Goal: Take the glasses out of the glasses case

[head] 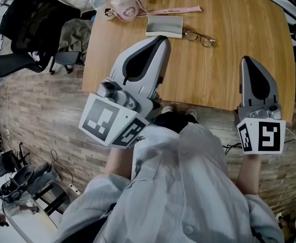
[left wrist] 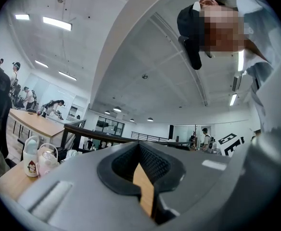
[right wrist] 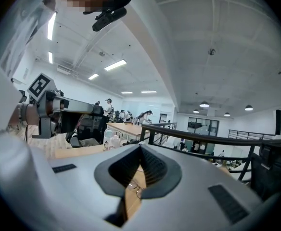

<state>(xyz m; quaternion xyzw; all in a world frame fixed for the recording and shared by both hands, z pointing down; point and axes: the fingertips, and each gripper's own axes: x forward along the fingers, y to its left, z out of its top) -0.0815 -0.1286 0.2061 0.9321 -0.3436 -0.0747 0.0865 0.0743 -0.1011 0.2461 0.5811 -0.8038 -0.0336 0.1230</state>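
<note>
Holding both grippers low over the near edge of the table [head: 239, 29], I look down on them from above. My left gripper [head: 159, 39] reaches over the table's near-left part with its jaws pressed together at the tips and nothing between them; its own view shows the tips [left wrist: 139, 145] meeting, with only a strip of wooden tabletop behind the gap lower down. My right gripper [head: 246, 59] sits over the near-right edge, also closed and empty, its tips [right wrist: 140, 146] touching.

The glasses [head: 199, 37] lie on the wood outside the glasses case [head: 164, 26], just to its right, lenses down toward me. I can see them again through the slot below my right gripper's tips [right wrist: 133, 185]. The case is a flat grey rectangle at the far middle of the table, well beyond my left gripper's tips. A pink strap [head: 174, 9] runs along the tabletop just behind the case and leads left to a pink bottle [head: 122, 4] at the far-left corner. Neither gripper touches the glasses or the case.
</note>
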